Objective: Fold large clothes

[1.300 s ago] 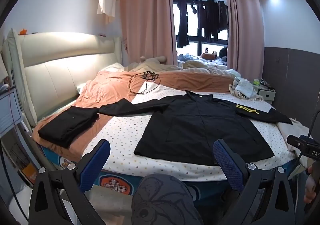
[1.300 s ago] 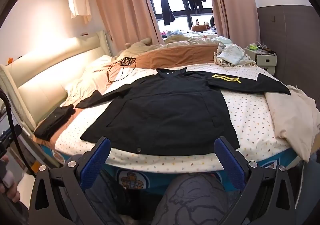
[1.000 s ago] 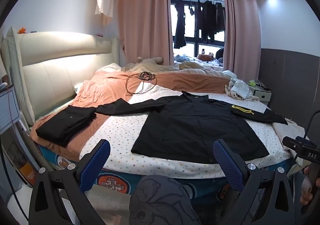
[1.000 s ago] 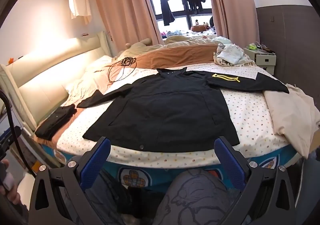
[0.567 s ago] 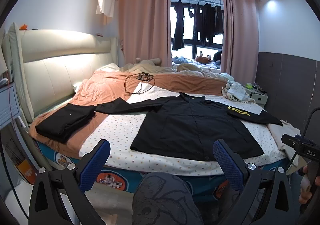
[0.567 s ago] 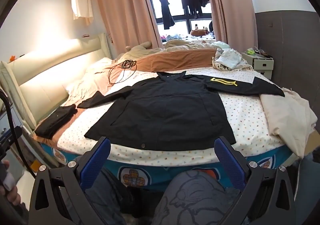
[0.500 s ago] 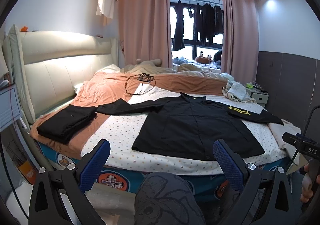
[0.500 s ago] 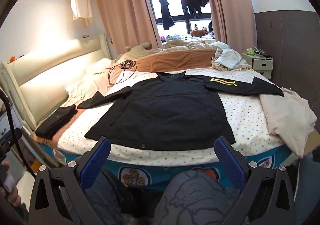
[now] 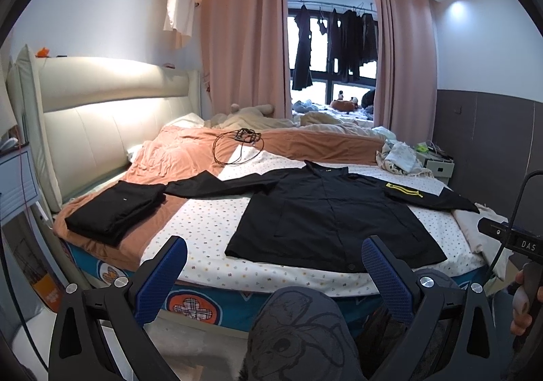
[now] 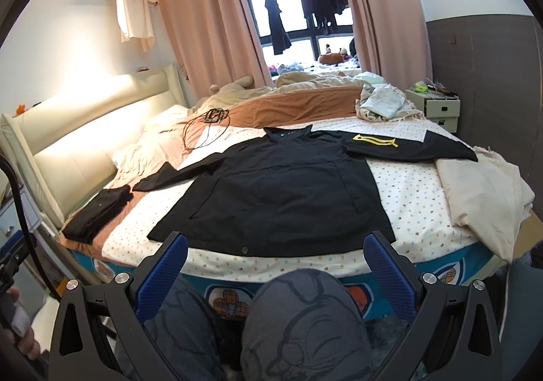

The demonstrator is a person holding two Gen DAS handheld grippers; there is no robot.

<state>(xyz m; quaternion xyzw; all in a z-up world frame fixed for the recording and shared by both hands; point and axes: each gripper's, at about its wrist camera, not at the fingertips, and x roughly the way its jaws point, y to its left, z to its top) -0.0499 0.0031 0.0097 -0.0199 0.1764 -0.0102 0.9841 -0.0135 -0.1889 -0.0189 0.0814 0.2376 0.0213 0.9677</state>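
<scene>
On the bed in front of me, a big black jacket lies spread flat on the dotted sheet, front side up, collar pointing away toward the window and hem close to the near edge of the mattress. Both sleeves are stretched straight out to the sides; the one on my right has a yellow stripe mark on it and its cuff ends right by a cream blanket bunched at that corner. The other sleeve reaches over onto the orange sheet, and its cuff ends just beside a folded black garment sitting near the headboard side

My left gripper is held back off the bed with its blue-padded fingers wide apart, nothing between them. Same deal with the right gripper, spread wide and empty, hanging in front of the mattress edge, lined up roughly with the jacket's hem but not touching it. In both views there's a knee in grey patterned trousers poking up between the fingers

From the left wrist view I can see the right hand wrapped around the other handle at the edge of the picture. Further back there's a black cable looped on the orange cover, a pile of pale laundry near the far right corner, and a small bedside cabinet against the grey wall
</scene>
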